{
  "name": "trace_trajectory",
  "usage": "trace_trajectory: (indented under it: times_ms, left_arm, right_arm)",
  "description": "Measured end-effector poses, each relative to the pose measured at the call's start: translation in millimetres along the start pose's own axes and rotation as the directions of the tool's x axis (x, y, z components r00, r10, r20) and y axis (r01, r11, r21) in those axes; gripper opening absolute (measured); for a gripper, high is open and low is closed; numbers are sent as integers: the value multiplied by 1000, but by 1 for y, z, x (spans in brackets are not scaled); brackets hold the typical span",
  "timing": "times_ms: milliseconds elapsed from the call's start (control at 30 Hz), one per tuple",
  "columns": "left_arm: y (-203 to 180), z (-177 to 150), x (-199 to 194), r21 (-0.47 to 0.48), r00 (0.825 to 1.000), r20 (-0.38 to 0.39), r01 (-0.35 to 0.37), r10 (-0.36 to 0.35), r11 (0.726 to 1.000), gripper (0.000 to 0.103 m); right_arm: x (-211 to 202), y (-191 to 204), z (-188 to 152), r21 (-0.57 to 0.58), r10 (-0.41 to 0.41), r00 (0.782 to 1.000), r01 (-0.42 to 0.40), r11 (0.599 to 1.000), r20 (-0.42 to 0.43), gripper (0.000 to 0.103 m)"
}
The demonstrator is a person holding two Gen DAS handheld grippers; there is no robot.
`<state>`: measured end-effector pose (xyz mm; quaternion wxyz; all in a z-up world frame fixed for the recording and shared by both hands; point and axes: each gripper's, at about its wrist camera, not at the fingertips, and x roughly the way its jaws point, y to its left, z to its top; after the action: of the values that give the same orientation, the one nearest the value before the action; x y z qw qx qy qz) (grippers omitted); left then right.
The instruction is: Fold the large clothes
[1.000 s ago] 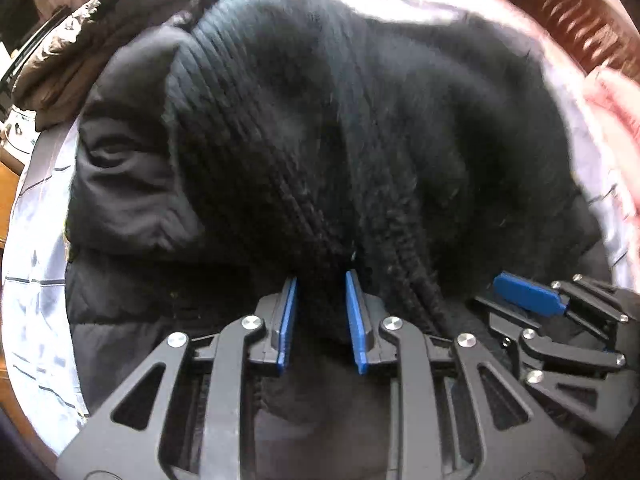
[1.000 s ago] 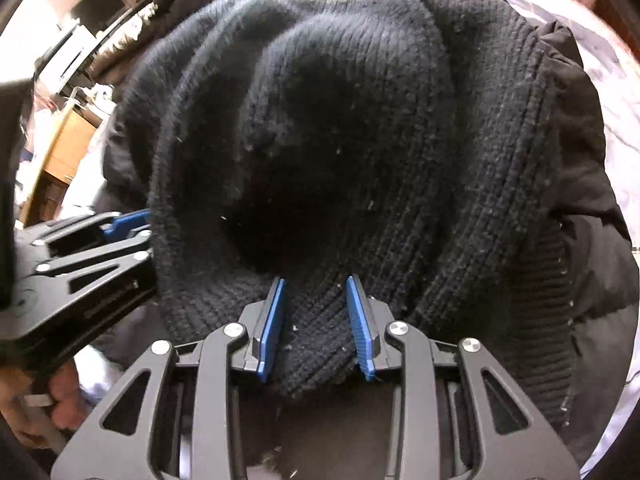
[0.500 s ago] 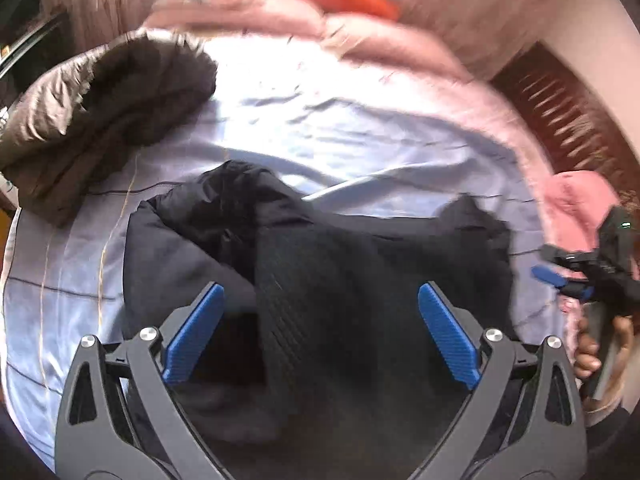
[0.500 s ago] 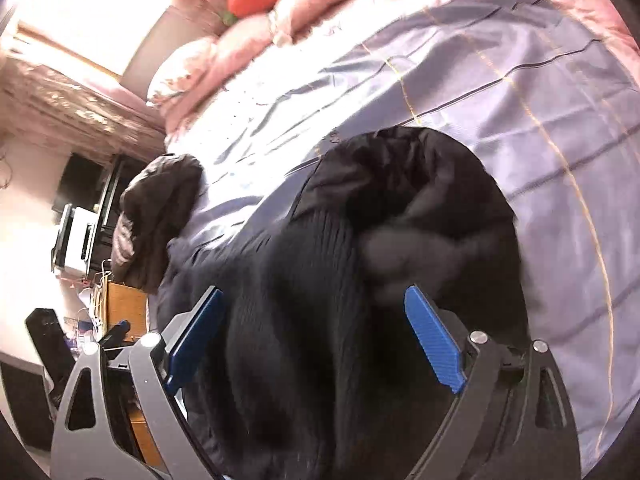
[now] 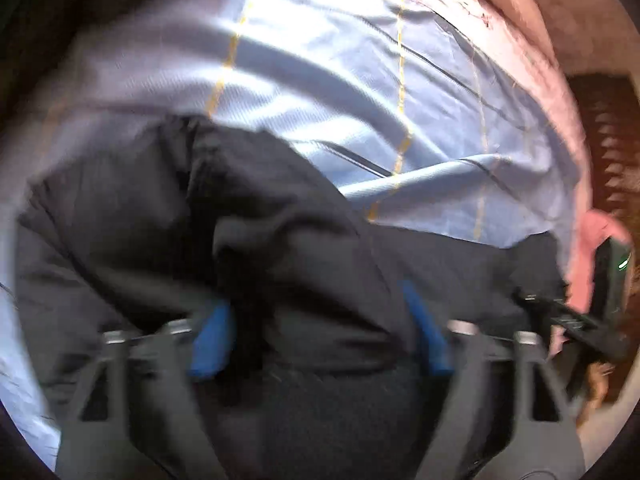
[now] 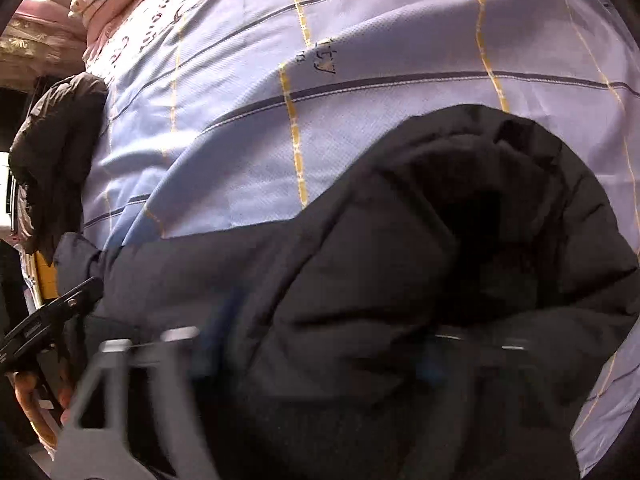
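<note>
A black padded jacket [image 5: 256, 232] lies bunched on the blue checked bedsheet [image 5: 360, 80]. My left gripper [image 5: 320, 336] is open, its blue pads either side of a fold of the jacket. In the right wrist view the same jacket [image 6: 400, 260] fills the lower half, and my right gripper [image 6: 316, 356] is blurred but open around its fabric. The right gripper shows at the right edge of the left wrist view [image 5: 568, 316], and the left gripper at the left edge of the right wrist view [image 6: 52, 320]. The black knit sweater is not clearly visible.
A brown puffy coat [image 6: 52, 152] lies at the bed's left side. Pink bedding [image 6: 116, 4] sits at the head of the bed. A pink cloth [image 5: 600, 248] and a dark wooden frame [image 5: 612, 140] are at the right.
Both grippers let go of the black knit sweater a second ago, opened wide and pulled back. They have since moved down close onto the black jacket, jaws narrowing around its folds.
</note>
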<state>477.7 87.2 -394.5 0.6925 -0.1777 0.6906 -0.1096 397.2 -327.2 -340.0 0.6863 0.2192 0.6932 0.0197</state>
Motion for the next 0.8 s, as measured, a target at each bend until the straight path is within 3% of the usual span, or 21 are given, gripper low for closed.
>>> trace_trajectory:
  times_ms: [67, 167, 233, 300, 333, 567, 600, 700, 800]
  left_arm:
    - [1, 0, -2, -21, 1000, 9, 15, -15, 1000, 37]
    - [-3, 1, -19, -12, 998, 56, 31, -31, 999, 25]
    - [-7, -2, -39, 9, 990, 137, 45, -45, 999, 22]
    - [-8, -5, -64, 15, 973, 212, 93, -94, 996, 22]
    - [-10, -6, -83, 26, 956, 263, 132, -134, 991, 22]
    - [-30, -26, -174, 129, 871, 442, 174, -214, 976, 22]
    - [-31, -32, -180, 136, 863, 456, 171, -215, 976, 22]
    - [-34, -60, -187, 175, 850, 486, 134, -203, 976, 22]
    - [-27, -86, -197, 190, 831, 493, 187, -258, 964, 22]
  right_arm:
    - [-5, -3, -1, 5, 26, 1000, -26, 1000, 14, 29]
    - [-29, -2, -7, 14, 83, 993, -85, 996, 87, 18]
    - [-52, 2, -12, -18, 138, 974, -137, 990, 179, 15]
    - [-83, 9, -22, -77, 192, 938, -177, 981, 288, 14]
    - [-93, 11, -24, -92, 206, 925, -186, 978, 320, 14]
    - [-181, 24, -47, -239, 362, 777, -276, 931, 515, 14]
    - [-187, 26, -53, -262, 360, 768, -256, 931, 530, 14]
    - [-186, 34, -67, -283, 367, 765, -248, 926, 530, 14]
    - [-198, 23, -88, -315, 394, 758, -259, 913, 519, 14]
